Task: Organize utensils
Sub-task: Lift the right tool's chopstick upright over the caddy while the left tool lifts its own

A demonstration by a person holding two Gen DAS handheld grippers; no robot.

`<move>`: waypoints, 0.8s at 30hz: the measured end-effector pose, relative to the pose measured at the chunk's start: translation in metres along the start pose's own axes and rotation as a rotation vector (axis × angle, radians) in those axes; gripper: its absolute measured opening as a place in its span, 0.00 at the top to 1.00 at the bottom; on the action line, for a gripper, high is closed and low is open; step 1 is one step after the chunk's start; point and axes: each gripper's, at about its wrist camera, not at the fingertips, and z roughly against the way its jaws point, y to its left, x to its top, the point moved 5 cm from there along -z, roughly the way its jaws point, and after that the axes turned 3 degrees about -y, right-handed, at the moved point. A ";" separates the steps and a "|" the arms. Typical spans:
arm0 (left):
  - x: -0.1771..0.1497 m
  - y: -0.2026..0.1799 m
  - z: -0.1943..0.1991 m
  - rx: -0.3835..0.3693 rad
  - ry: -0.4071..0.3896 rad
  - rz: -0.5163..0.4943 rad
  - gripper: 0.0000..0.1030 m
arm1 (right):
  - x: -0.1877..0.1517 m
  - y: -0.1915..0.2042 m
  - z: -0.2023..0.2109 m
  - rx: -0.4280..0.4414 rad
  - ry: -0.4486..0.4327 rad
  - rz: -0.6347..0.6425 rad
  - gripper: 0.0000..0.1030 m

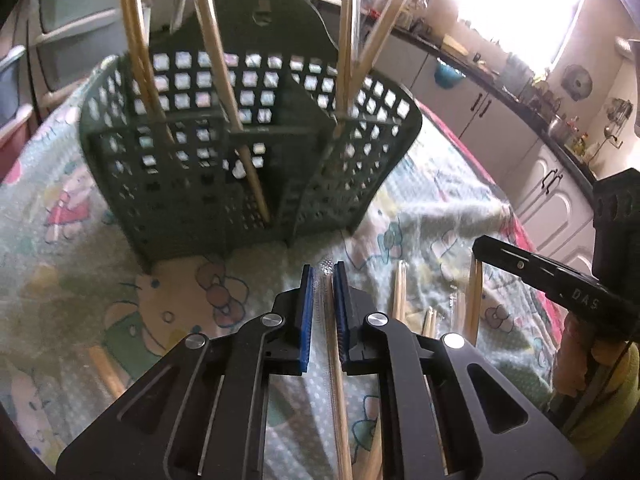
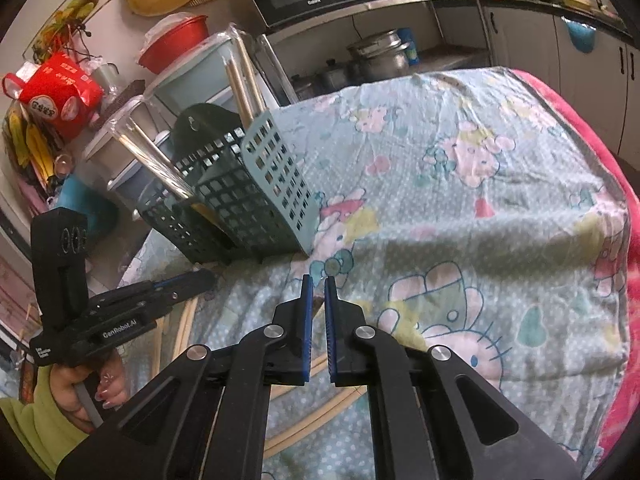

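A quilted, dotted cloth (image 2: pixel 460 208) printed with cartoon cats covers the table, soft and rumpled, with a red edge along its far side. On it stands the green plastic utensil basket (image 1: pixel 192 184), a rigid holder with square-holed lattice walls and inner dividers; the right wrist view shows it from the side (image 2: pixel 240 200), its near wall looking paler blue-green. Several pairs of wooden chopsticks (image 1: pixel 138 52) lean upright in its compartments, some sleeved in clear, glossy wrappers that only the right wrist view makes plain (image 2: pixel 160 160). The left gripper (image 1: pixel 324 276), black with ribbed blue pads, is closed down narrowly on a wrapped chopstick pair (image 1: pixel 334 360), a slim pale wooden length in a crinkled transparent sleeve that runs back between the jaws toward the camera, just in front of the basket. The right gripper (image 2: pixel 316 284) stands slightly parted, its blue pads near each other; a small tan tip sits in the gap, and whether the pads are pressing it cannot be told. The left wrist view shows more loose chopsticks (image 1: pixel 400 296) lying on the cloth just right of the left gripper, and the right gripper (image 1: pixel 480 246) above another wooden stick. The right wrist view alone shows long wooden sticks (image 2: pixel 304 428) lying on the cloth beneath its own jaws.
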 end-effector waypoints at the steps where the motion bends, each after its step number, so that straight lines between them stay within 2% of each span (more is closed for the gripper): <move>1: 0.001 0.001 0.004 0.001 -0.010 0.003 0.94 | 0.000 0.002 0.002 0.002 -0.003 0.005 0.94; 14: 0.024 0.020 0.055 0.025 -0.143 0.043 0.95 | 0.016 0.043 0.014 0.032 -0.046 0.103 0.95; 24: 0.036 0.026 0.076 0.032 -0.209 0.059 0.96 | 0.027 0.077 0.017 0.070 -0.071 0.181 0.96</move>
